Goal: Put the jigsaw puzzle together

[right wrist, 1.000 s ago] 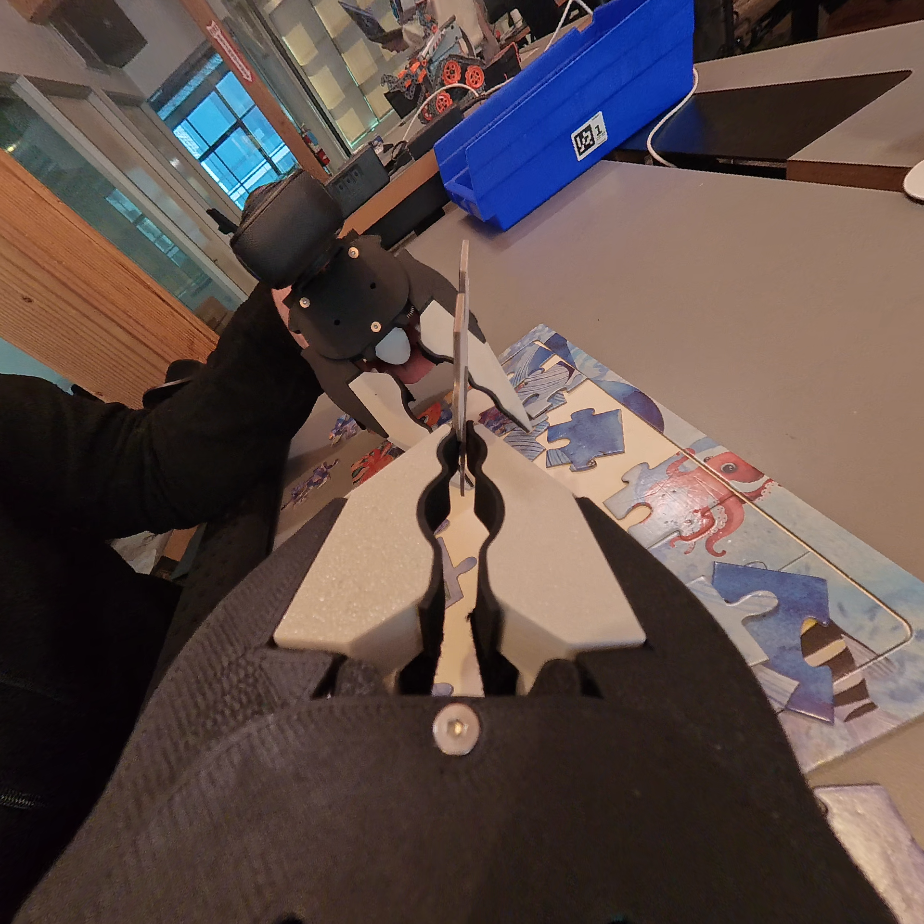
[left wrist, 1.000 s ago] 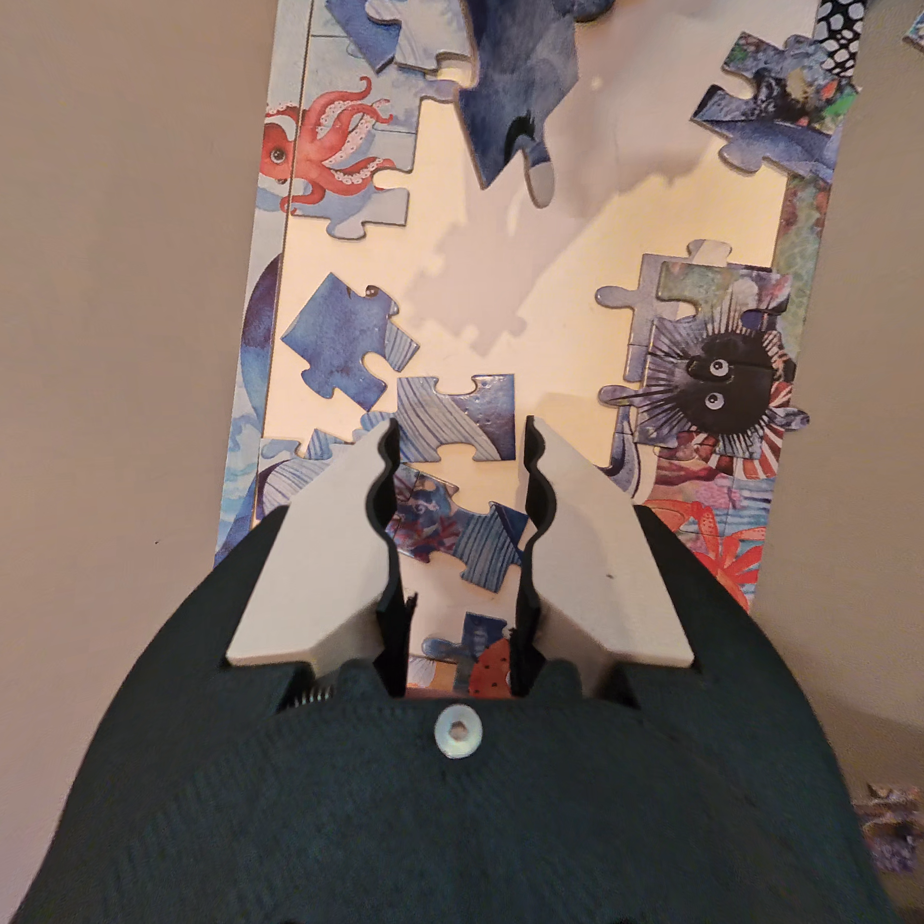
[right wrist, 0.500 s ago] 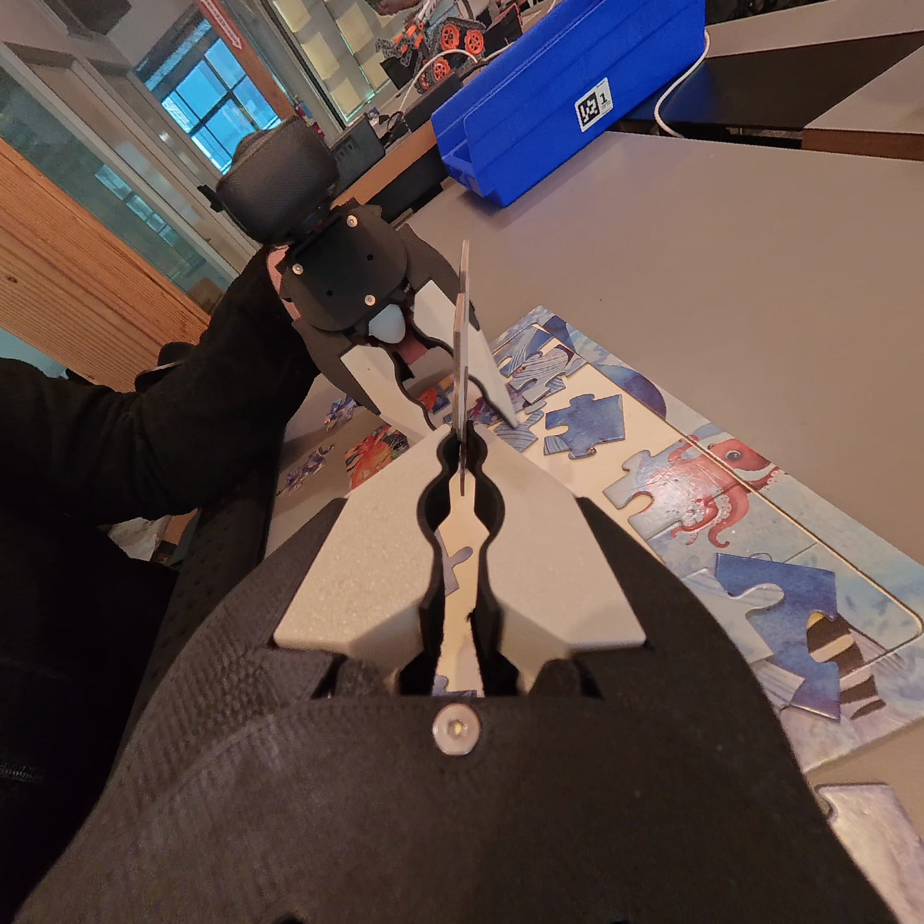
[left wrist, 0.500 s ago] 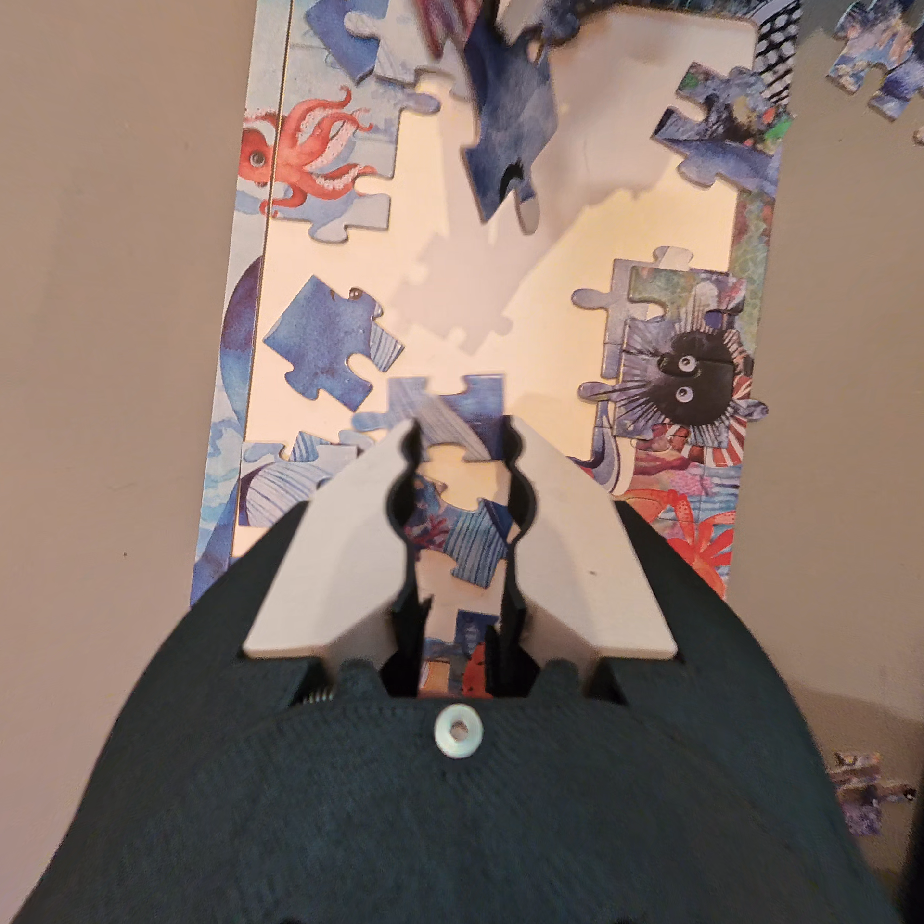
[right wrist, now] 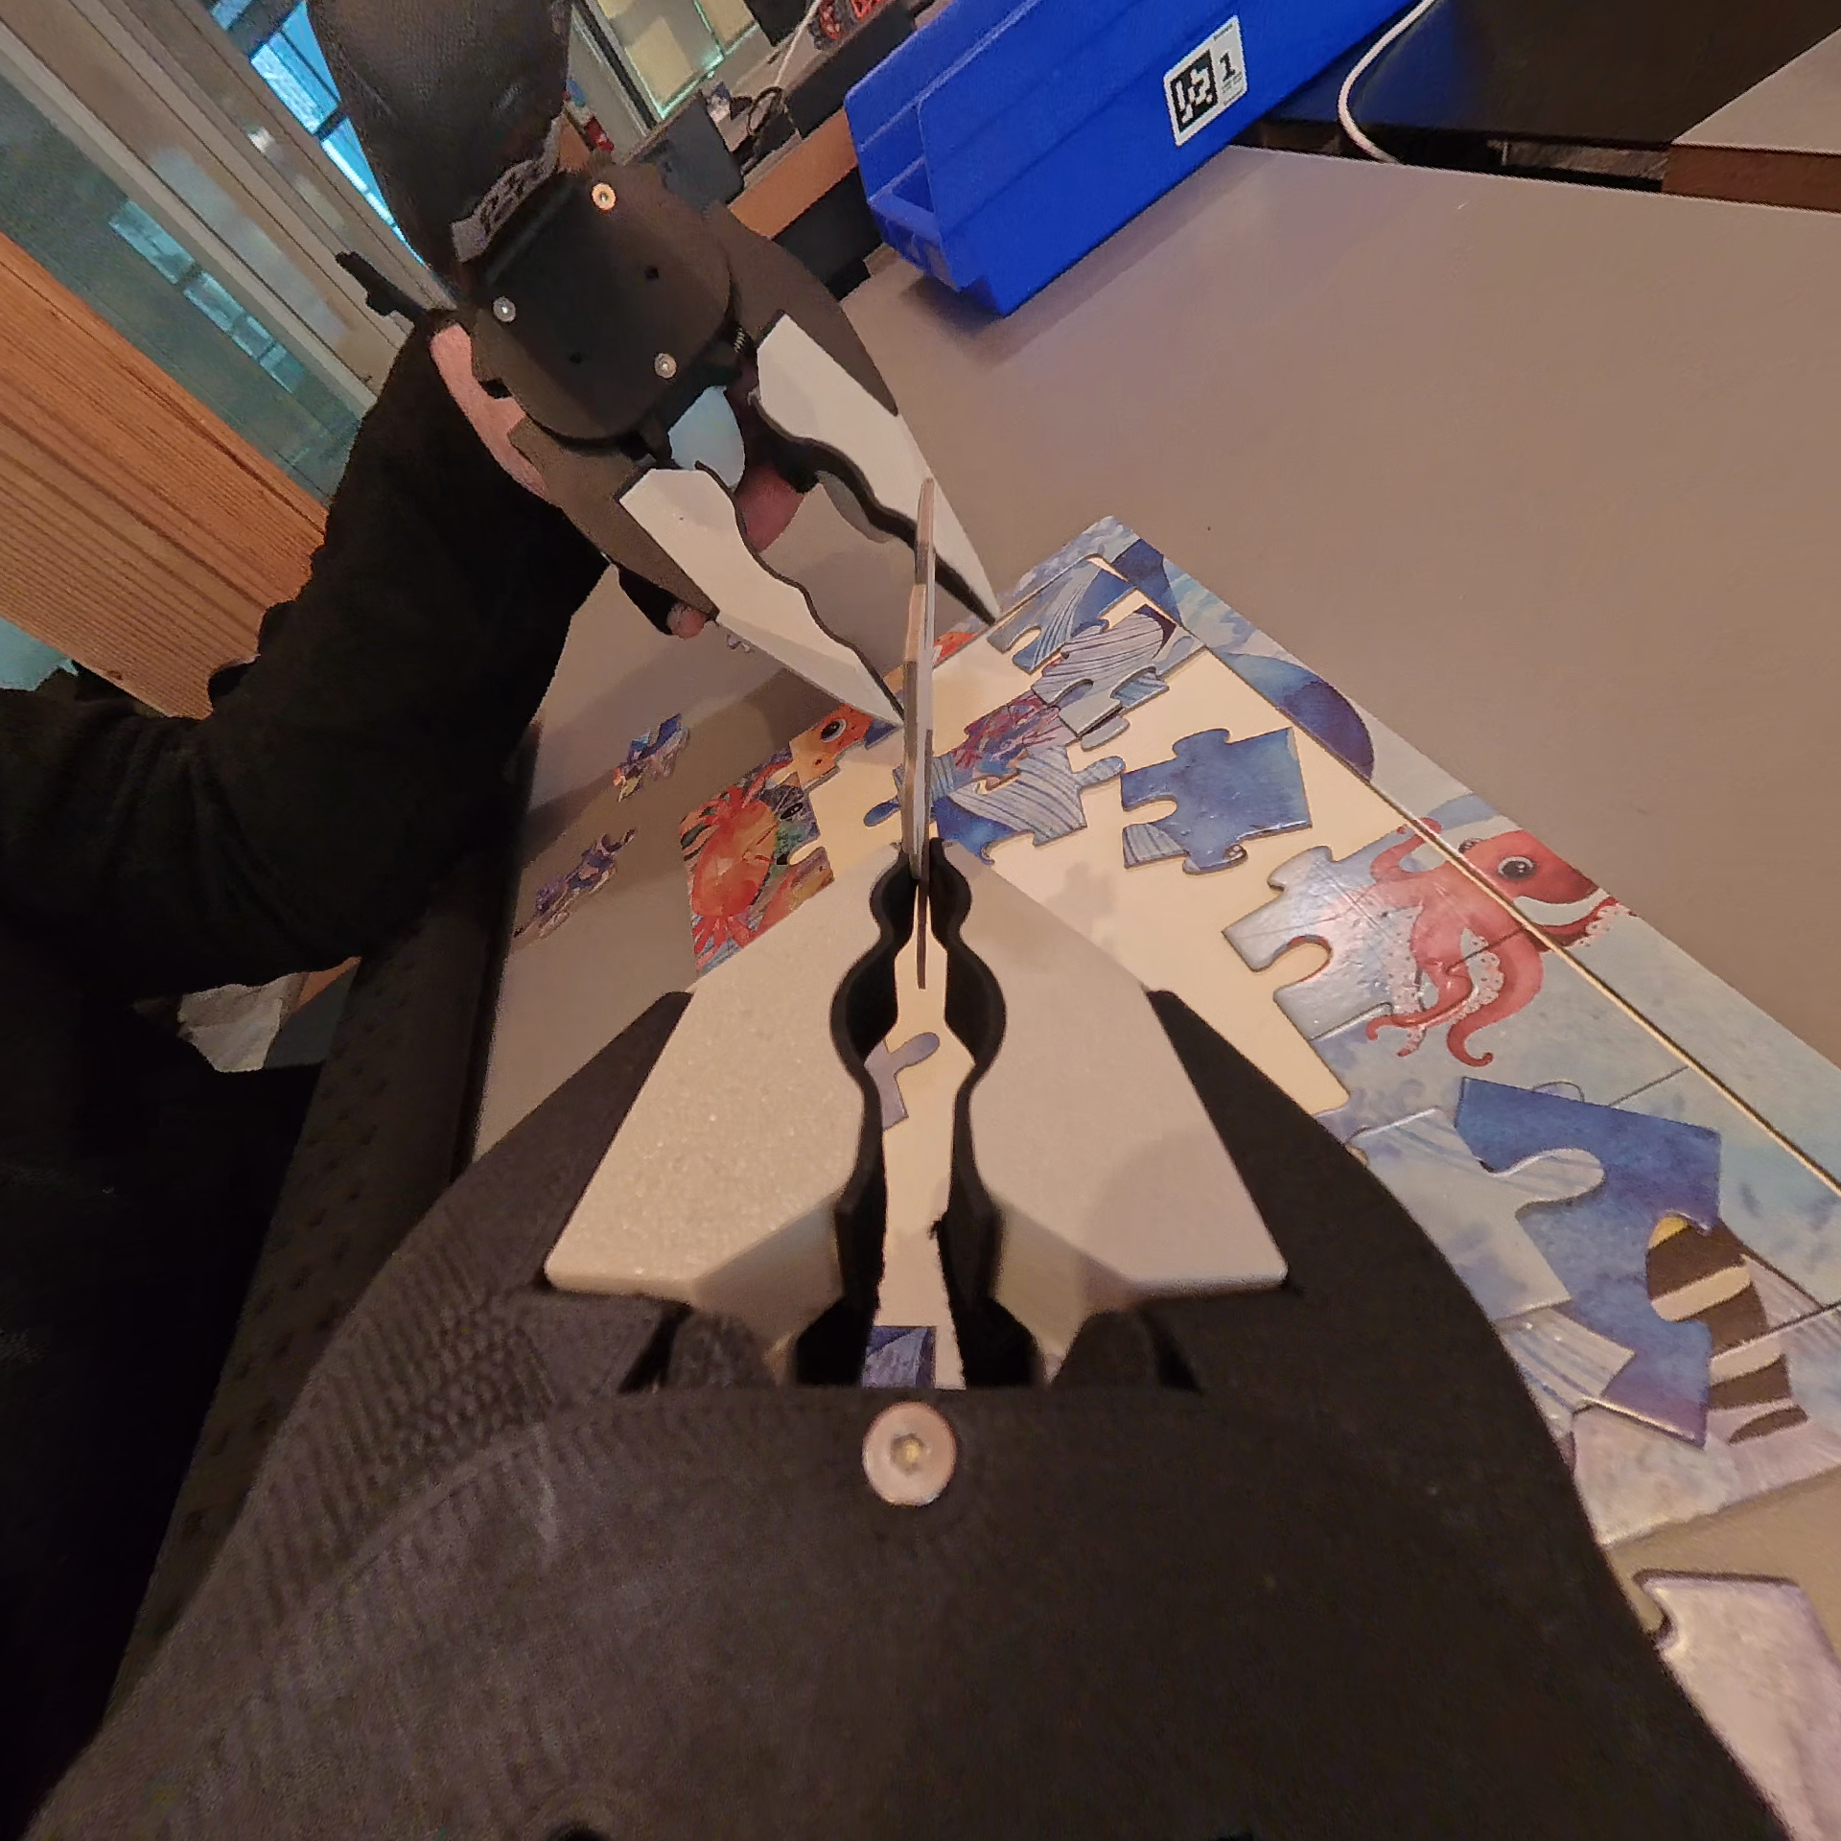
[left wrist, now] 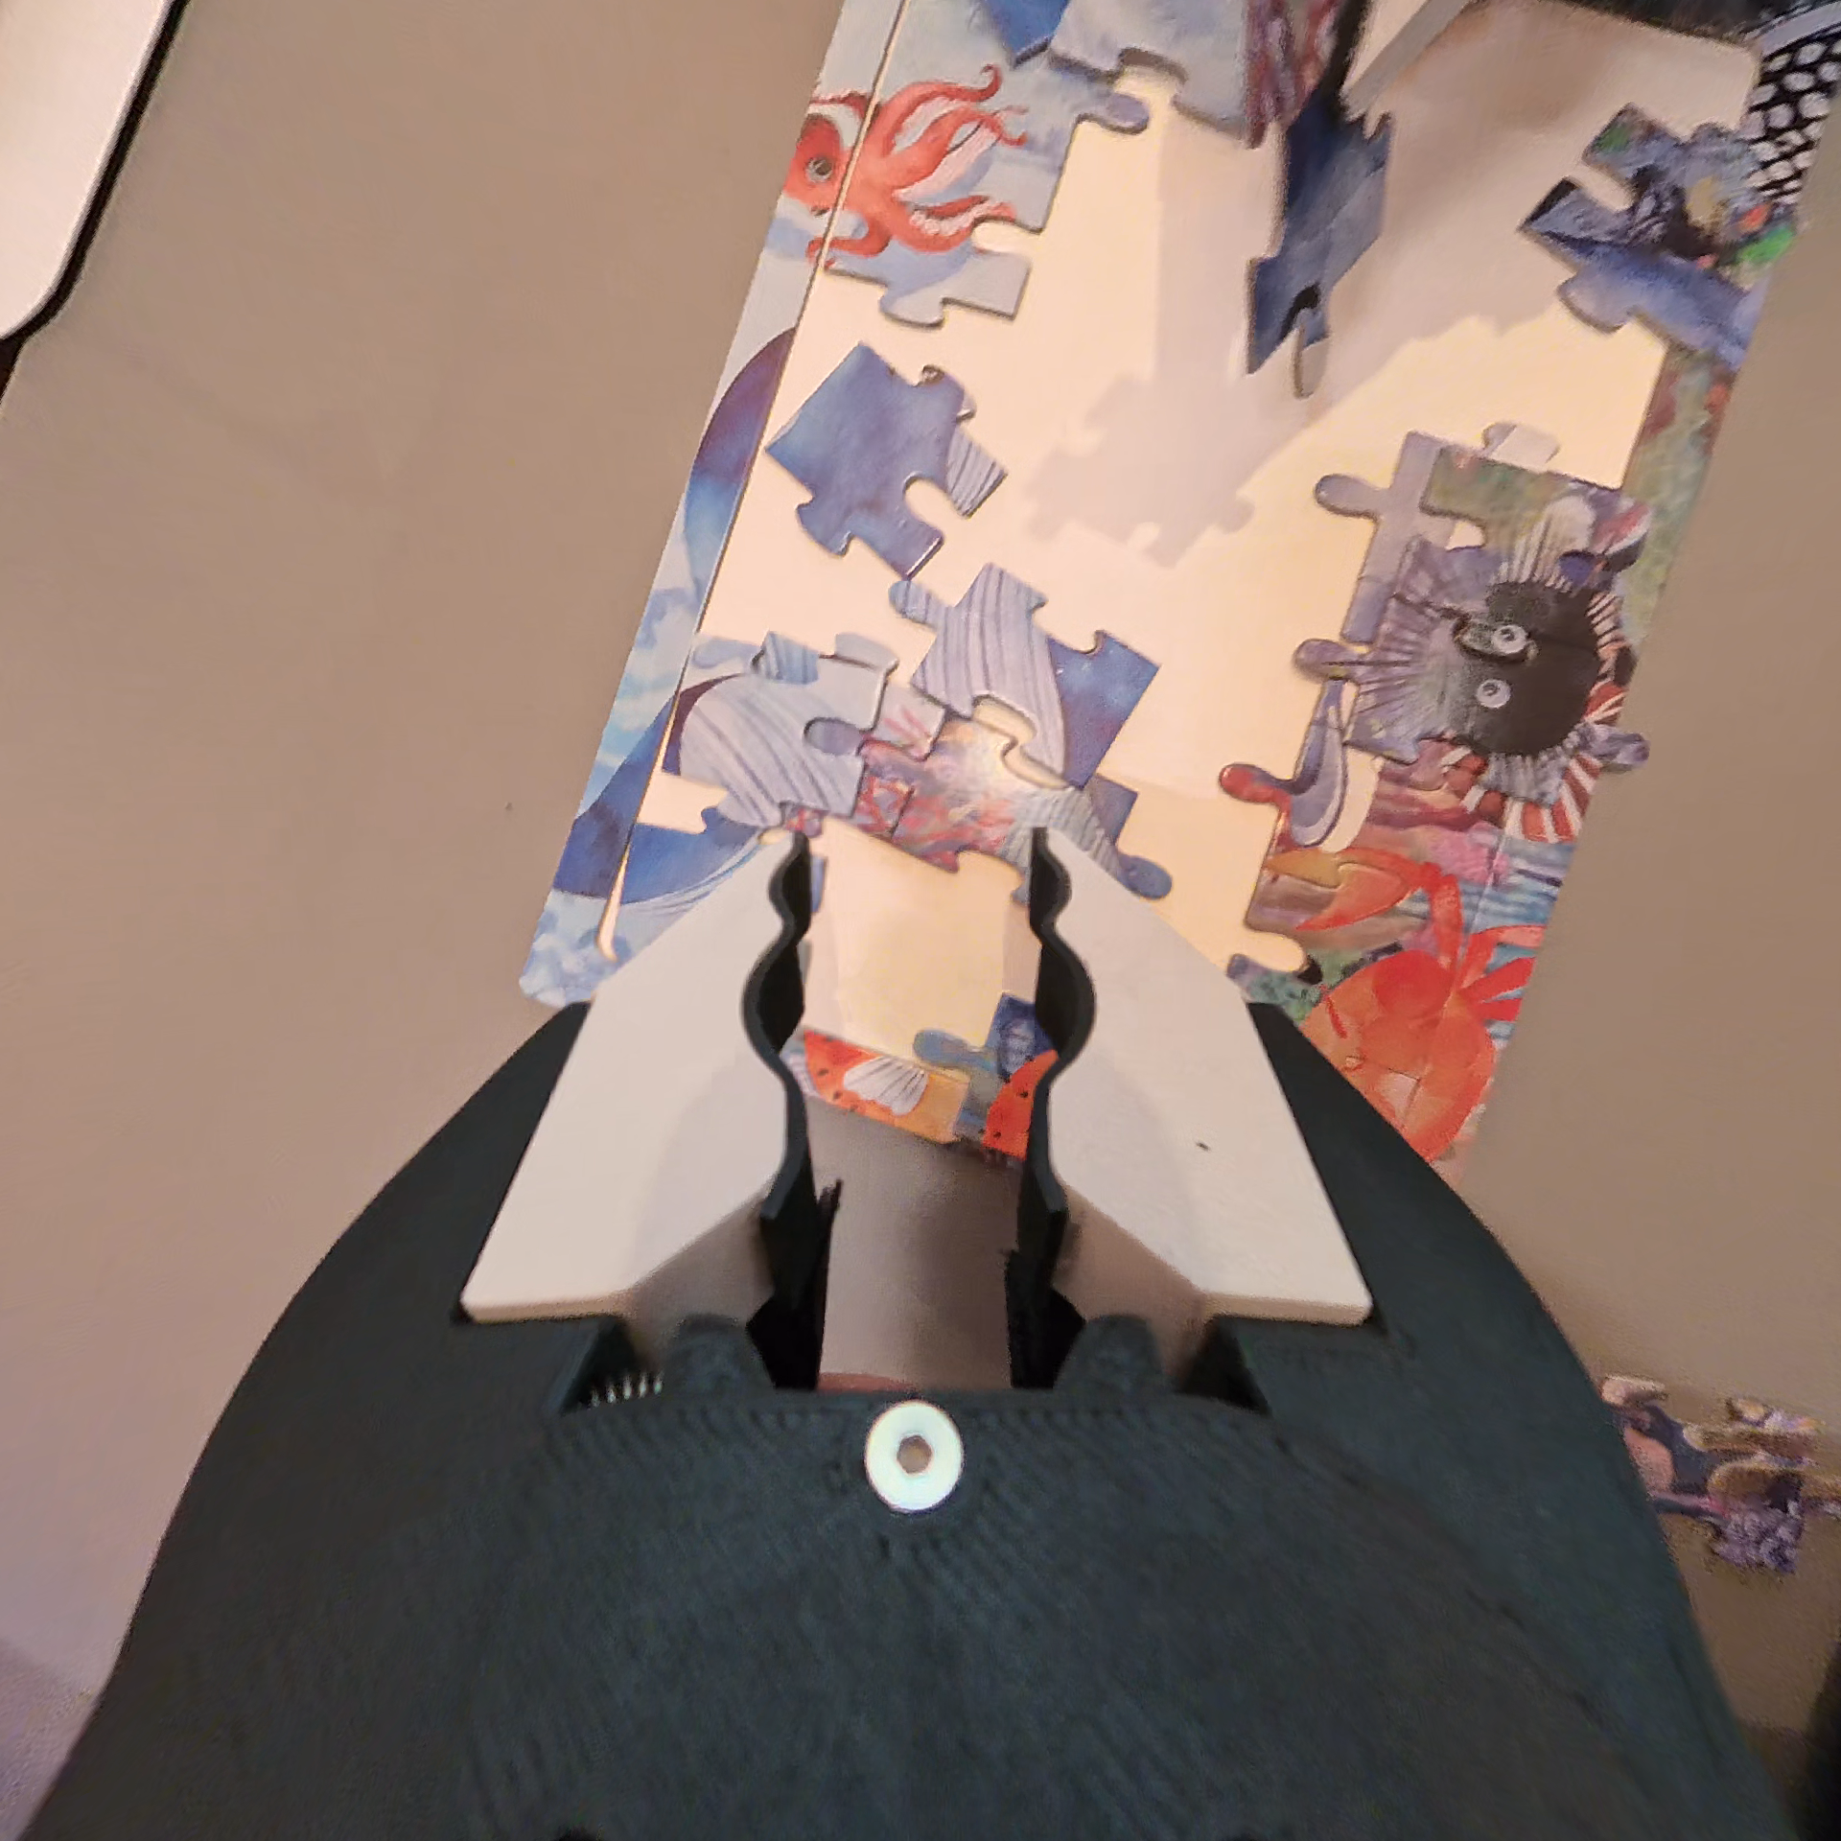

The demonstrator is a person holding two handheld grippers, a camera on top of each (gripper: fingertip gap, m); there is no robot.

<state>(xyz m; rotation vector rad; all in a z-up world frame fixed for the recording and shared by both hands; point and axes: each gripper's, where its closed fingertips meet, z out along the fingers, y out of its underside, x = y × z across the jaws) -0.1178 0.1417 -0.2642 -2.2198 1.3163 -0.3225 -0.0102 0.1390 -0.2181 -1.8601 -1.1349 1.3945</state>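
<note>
blue jigsaw piece held edge-on

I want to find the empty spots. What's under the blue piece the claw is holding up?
Under the held blue piece, only bare cream tray and its shadow show. The right claw hides some tray.

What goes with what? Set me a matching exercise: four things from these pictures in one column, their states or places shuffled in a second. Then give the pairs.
Things
1. left gripper
2. right gripper
3. octopus piece
4. loose purple piece

States or places
A. lies on the bare table, outside the tray
B. shut on a blue piece held on edge
C. open, holding nothing
D. lies flat in the tray, against its border

Pairs: 1-C, 2-B, 3-D, 4-A
</note>
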